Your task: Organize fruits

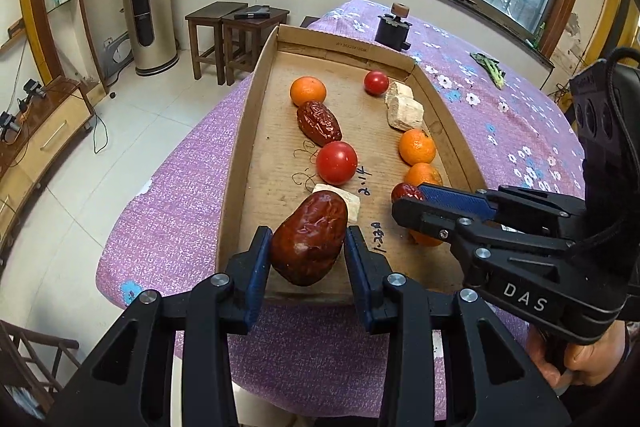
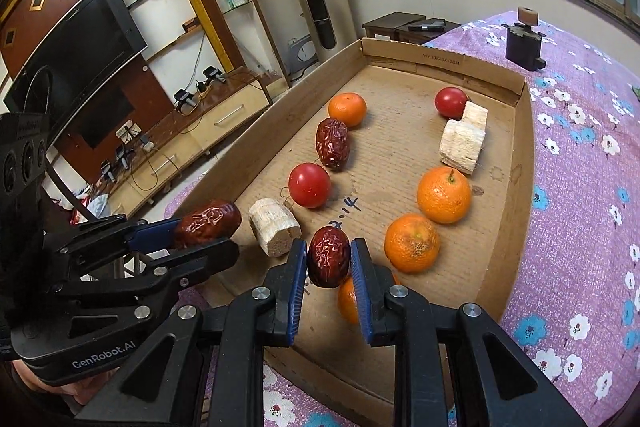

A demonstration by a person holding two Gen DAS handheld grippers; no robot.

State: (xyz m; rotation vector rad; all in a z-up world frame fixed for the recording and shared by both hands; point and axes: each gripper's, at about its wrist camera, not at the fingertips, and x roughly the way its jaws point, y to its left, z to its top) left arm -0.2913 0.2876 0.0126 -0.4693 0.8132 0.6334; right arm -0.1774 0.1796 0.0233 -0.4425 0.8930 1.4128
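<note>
A shallow cardboard tray point(image 1: 236, 163) point(image 2: 516, 187) holds fruit. My left gripper point(image 1: 307, 247) point(image 2: 206, 233) is shut on a large red date point(image 1: 309, 239) point(image 2: 208, 221) over the tray's near left edge. My right gripper point(image 2: 329, 261) point(image 1: 404, 201) is shut on a smaller red date point(image 2: 329, 255) point(image 1: 407, 191) just above the tray floor. A third date point(image 1: 318, 126) point(image 2: 333, 143), two tomatoes point(image 1: 337, 162) point(image 1: 376, 82), several oranges point(image 1: 308, 91) point(image 2: 444, 194) point(image 2: 412, 242) and pale cut chunks point(image 2: 462, 146) point(image 2: 274, 227) lie in the tray. One orange point(image 2: 347, 301) sits partly hidden under my right fingers.
The tray lies on a purple flowered cloth point(image 1: 168, 227) point(image 2: 580, 227) over a table. A small black device point(image 1: 393, 27) point(image 2: 522, 43) stands at the far end. A green vegetable point(image 1: 490, 67) lies on the cloth at right. Wooden stools point(image 1: 236, 35) stand beyond the table.
</note>
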